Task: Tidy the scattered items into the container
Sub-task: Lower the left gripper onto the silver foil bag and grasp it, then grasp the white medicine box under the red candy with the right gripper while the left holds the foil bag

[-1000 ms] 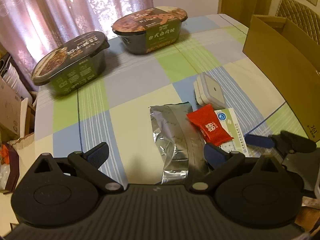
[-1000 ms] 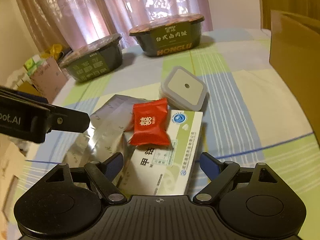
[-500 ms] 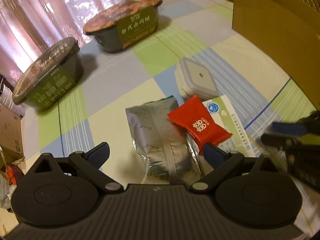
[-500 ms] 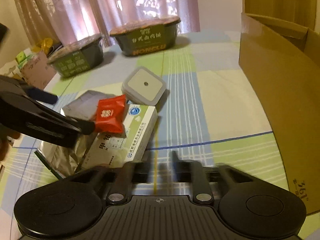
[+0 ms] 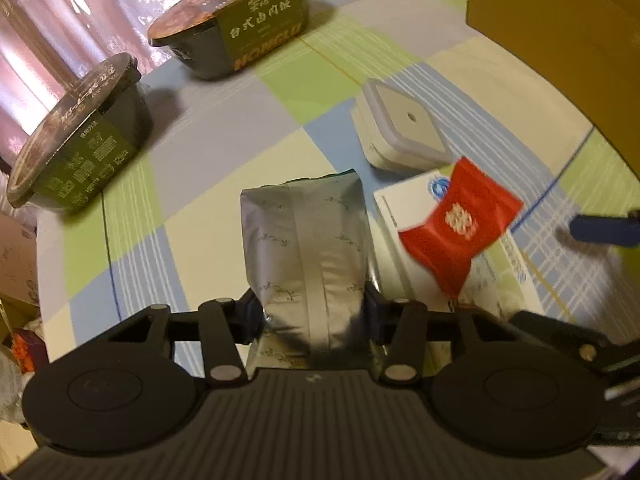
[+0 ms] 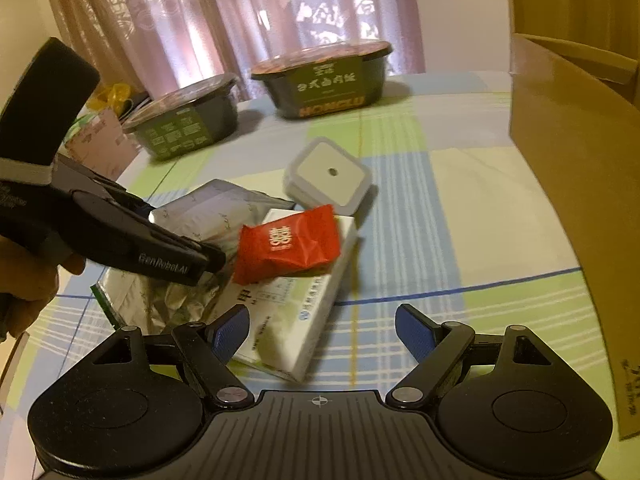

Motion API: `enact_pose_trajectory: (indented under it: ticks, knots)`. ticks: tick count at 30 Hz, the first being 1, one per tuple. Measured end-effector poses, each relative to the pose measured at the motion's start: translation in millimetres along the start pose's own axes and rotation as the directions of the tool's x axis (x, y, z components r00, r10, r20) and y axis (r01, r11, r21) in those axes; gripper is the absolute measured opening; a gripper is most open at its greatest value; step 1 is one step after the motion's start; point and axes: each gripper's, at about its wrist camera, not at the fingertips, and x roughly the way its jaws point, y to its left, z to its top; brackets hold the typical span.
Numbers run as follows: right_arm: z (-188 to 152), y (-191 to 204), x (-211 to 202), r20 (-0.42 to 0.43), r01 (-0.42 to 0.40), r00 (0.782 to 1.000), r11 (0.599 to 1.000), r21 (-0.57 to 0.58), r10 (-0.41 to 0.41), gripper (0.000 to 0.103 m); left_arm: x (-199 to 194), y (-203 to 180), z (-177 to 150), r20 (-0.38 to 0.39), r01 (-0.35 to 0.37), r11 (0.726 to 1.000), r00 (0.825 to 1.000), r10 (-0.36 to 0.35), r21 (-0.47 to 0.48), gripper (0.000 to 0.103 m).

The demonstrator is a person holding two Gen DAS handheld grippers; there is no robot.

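At six o'clock on the table [image 5: 208, 128], the silver pouch [image 5: 308, 248] sits pinched in the left tongs [image 5: 314, 312]; right tongs [image 6: 322, 330] spread. The red packet [image 6: 288, 242], seemingly loose atop the white box [image 6: 296, 312], could slide off if the pouch drags.

My left gripper [image 5: 314, 314] is clamped on the near end of the silver foil pouch [image 5: 306, 240] — a pad pressed against each side. Just right of the pouch a red candy packet [image 5: 460, 228] lies on a white box [image 5: 408, 200], with a small lidded container [image 5: 404, 128] beyond. Two instant-meal bowls [image 5: 236, 20] sit far back; a cardboard box [image 5: 560, 32] stands at right.
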Motion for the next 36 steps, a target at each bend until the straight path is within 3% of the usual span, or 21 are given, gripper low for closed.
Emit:
enact_pose_trajectory:
  ticks: [10, 17, 19, 26, 27, 31, 36]
  knots:
    - [10.3, 25.0, 28.7, -0.019, 0.0, 1.0, 1.0, 0.024, 0.001, 0.086, -33.9, 22.6, -68.7, -0.027, 0.069, 0.991, 0.997, -0.073, -0.113, 0.041]
    - [10.9, 39.4, 50.8, -0.065, 0.075, 0.995, 0.995, -0.069, -0.079, 0.085, -55.5, 21.9, -90.1, -0.002, 0.067, 0.99, 0.998, -0.068, -0.123, 0.041]
    - [7.0, 37.0, 45.4, -0.072, 0.07, 0.994, 0.993, -0.098, -0.078, 0.076, -58.9, 20.3, -93.4, 0.006, 0.071, 0.99, 0.997, -0.071, -0.123, 0.041]
    - [-18.4, 10.4, -10.5, -0.167, 0.021, 0.985, 0.984, -0.178, -0.051, 0.075, -72.6, 1.4, -101.5, 0.001, 0.103, 0.99, 0.995, -0.103, -0.1, 0.041]
    - [-25.0, 5.9, -21.6, -0.181, 0.015, 0.982, 0.981, -0.193, -0.051, 0.075, -74.3, -2.0, -102.8, -0.004, 0.102, 0.99, 0.995, -0.103, -0.094, 0.042]
    - [-54.7, -6.9, -52.3, -0.22, -0.003, 0.974, 0.97, -0.244, -0.052, 0.075, -76.9, -12.9, -103.8, -0.035, 0.065, 0.997, 0.997, -0.067, -0.051, 0.064]
    - [-71.7, -15.4, -57.9, -0.208, 0.007, 0.977, 0.976, -0.219, -0.054, 0.075, -69.4, -18.1, -95.1, -0.067, 0.032, 0.999, 0.997, -0.033, -0.019, 0.065]
